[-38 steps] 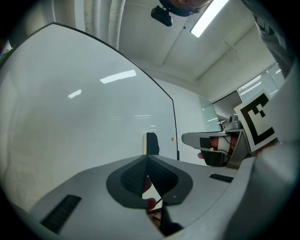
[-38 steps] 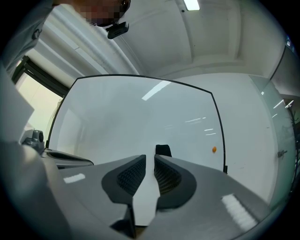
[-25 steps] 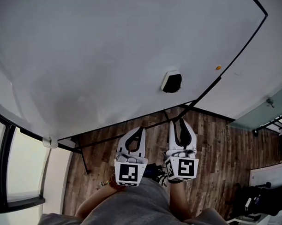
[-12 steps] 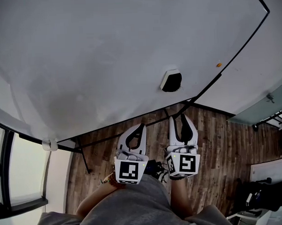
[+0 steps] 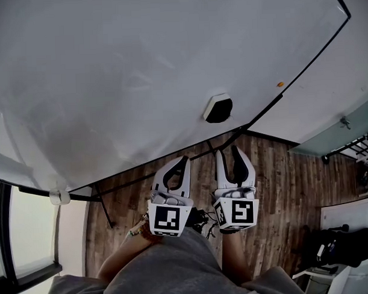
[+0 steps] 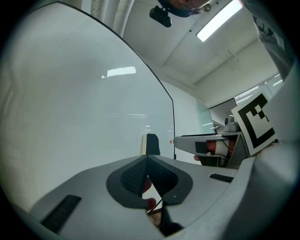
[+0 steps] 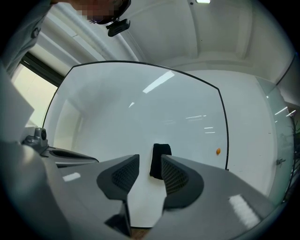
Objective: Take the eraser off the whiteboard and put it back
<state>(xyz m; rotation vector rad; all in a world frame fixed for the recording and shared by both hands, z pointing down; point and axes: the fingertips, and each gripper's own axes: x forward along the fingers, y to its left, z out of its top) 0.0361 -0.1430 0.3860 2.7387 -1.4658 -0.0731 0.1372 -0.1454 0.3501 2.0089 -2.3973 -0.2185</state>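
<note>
Eraser (image 5: pixel 219 108) sat low on whiteboard (image 5: pixel 139 84), untouched, while right hand-held gripper (image 5: pixel 227 154), short of it, had empty jaws just opening, likely readying the take-off; left hand-held gripper (image 5: pixel 183 160) was closed on nothing.

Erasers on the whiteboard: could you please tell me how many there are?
1. The eraser clings low on the whiteboard, toward its right edge, with a small orange dot further right. Nothing appears to hide another.
</note>
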